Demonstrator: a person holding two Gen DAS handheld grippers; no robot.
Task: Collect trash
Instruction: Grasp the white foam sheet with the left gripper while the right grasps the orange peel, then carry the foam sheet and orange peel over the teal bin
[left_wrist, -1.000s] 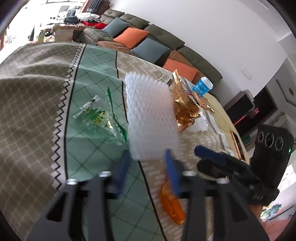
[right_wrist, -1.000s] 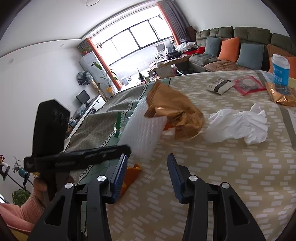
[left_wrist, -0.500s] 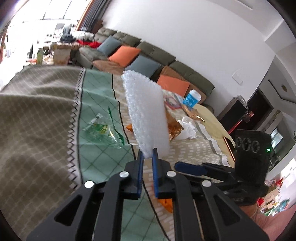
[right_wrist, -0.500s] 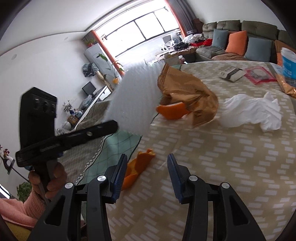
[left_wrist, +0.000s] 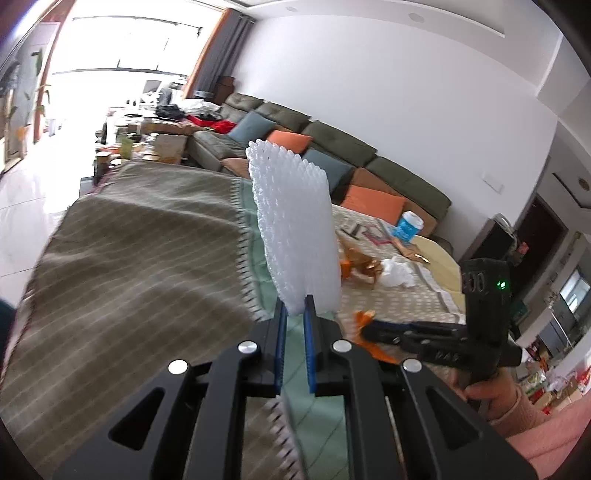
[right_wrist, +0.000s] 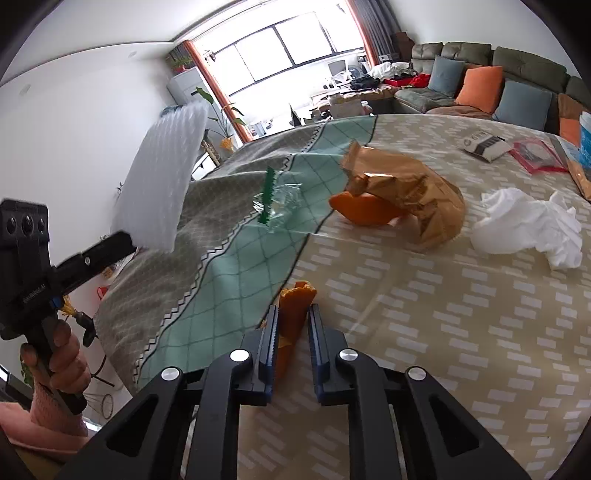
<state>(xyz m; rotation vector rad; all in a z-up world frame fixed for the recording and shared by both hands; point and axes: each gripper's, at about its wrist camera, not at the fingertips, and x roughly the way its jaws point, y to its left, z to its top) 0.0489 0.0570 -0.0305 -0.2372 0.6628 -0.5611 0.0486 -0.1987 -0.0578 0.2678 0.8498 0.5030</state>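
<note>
The left hand-held gripper (left_wrist: 294, 314) pinches a white foam net sleeve (left_wrist: 295, 229); the right hand-held gripper (right_wrist: 291, 325) pinches a curled orange peel (right_wrist: 293, 314). Keep both pinches firm and lift the peel straight off the desk (right_wrist: 424, 332).

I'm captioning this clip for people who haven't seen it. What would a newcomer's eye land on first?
Most striking is the white foam sheet, standing upright and pinched at its lower edge in the left tool, lifted off the table. Next, the right tool is shut on an orange peel near the table's front. Behind it, a crumpled gold wrapper and a white tissue lie on the patterned tablecloth.
</note>
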